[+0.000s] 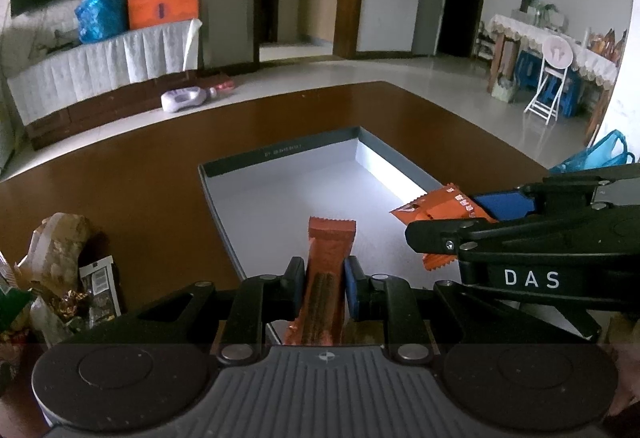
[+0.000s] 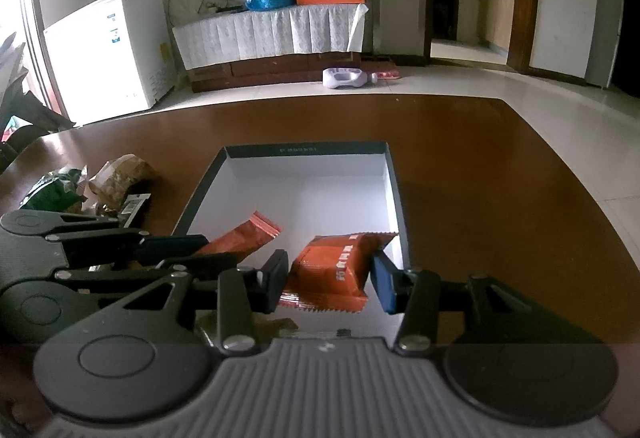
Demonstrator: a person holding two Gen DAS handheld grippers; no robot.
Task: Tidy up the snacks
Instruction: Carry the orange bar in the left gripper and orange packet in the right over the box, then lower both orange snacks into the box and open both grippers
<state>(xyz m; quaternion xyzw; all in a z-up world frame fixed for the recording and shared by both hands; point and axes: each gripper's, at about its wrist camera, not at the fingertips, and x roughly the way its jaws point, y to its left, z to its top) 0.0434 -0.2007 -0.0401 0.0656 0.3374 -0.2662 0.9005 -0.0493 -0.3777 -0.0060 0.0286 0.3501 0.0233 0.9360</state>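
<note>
The left gripper (image 1: 325,284) points forward and down over the near edge of the box (image 1: 280,152), and its two pads are pressed on the sides of a narrow orange bar (image 1: 326,258). The bar stands between the fingers with its crimped end sticking out ahead of the tips, above the white floor of the box. In the right wrist view the same gripper (image 2: 208,248) comes in from the left side and lies almost level, with the bar (image 2: 244,236) reaching out of it toward the middle of the box (image 2: 304,150). The right gripper (image 2: 330,278) is also tilted forward and down, and it is closed on a wider orange pack (image 2: 336,266); the black pad touches the left side of the pack and the blue pad touches the right side. The pack hangs a little skewed between the fingers, with its far end over the near right corner of the box. In the left wrist view this gripper (image 1: 460,216) enters from the right, turned on its side, and the pack (image 1: 440,206) shows between its blue and black fingers, near the right wall of the box. Both grippers are close together, side by side, over the near part of the box. To the left of the left gripper a heap of other snacks (image 1: 60,262) lies on the brown table (image 1: 140,158), beside the box but outside it
</note>
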